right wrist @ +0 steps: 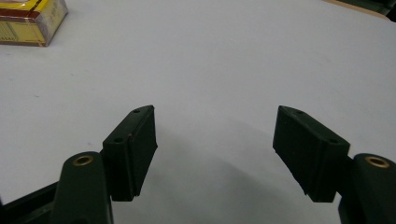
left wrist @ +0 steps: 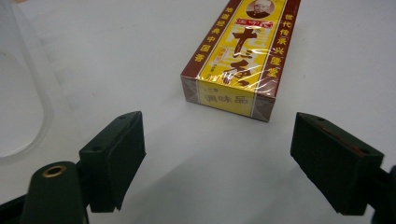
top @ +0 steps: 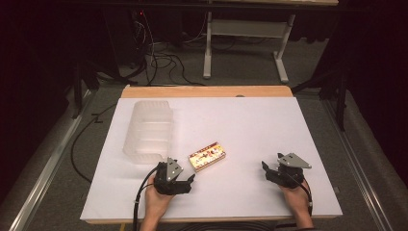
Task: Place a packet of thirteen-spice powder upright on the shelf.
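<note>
While both hands rest near the front edge of the white rectangular table top [top: 250, 120], the two black two-jaw grippers sit low over the surface, well apart from each other. Left gripper [top: 185, 179]: front-left area, held in the person's left hand [top: 156, 199], jaws spread wide and holding nothing. In the left gripper view, the left gripper [left wrist: 217, 154] has bare white surface between its jaws, and the yellow and dark red cellophane-wrapped cardboard box [left wrist: 243, 56] lies just ahead of the gap, apart from both, one short end facing the camera. Printed characters run along the box's top face and side border.

From the high view, the same box [top: 207, 156] lies flat, a little front of the table's middle, set at a slant, just beyond the left gripper. A clear ribbed plastic bin [top: 148, 131] stands toward the left edge, near the box but not touching it; its translucent wall [left wrist: 21, 93] shows at the left of the left gripper view.

Right gripper [top: 267, 169]: front-right area, held in the right hand [top: 298, 199], grey three-cornered plate on top. In the right gripper view its jaws [right wrist: 215, 149] stand spread wide with nothing between them, over bare table. A corner of the box [right wrist: 32, 21] shows far off at upper left. Black cables trail from both grippers off the front edge.
</note>
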`<state>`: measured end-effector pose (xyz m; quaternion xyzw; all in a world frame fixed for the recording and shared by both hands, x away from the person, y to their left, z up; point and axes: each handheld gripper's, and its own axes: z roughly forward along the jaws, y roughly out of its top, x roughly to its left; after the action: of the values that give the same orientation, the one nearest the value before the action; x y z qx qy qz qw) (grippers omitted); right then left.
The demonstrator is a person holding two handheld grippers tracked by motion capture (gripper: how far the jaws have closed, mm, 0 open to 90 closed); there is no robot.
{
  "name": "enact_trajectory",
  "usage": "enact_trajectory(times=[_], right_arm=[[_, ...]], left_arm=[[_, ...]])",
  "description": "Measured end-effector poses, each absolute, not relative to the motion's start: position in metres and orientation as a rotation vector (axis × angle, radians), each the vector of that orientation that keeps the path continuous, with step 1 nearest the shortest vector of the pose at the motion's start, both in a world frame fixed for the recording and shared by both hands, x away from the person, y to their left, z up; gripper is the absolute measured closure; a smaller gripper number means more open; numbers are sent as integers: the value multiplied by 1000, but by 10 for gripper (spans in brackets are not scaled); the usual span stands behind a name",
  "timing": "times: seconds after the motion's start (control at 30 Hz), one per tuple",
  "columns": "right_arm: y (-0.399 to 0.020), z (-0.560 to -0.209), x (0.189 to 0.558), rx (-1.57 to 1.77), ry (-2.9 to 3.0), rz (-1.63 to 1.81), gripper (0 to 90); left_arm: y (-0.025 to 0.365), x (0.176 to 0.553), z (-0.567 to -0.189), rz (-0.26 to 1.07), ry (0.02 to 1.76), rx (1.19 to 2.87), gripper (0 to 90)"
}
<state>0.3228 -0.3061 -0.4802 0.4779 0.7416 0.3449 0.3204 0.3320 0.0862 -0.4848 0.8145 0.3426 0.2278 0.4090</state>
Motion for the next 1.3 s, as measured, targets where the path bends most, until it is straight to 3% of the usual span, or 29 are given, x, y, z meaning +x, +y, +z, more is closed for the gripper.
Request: enact_trajectory(times=[0.77, 0.97, 1.3], right_arm=[[-306, -480, 323, 1253, 1947, 908, 305], [-306, -480, 323, 1250, 1948, 907, 305], [-306, -480, 322, 1250, 1949, 909, 304]], left_arm=[[81, 330, -485, 585, 811, 2094, 207], [72, 327, -487, 661, 773, 2166, 191], [74, 332, -483, 562, 814, 2115, 164]])
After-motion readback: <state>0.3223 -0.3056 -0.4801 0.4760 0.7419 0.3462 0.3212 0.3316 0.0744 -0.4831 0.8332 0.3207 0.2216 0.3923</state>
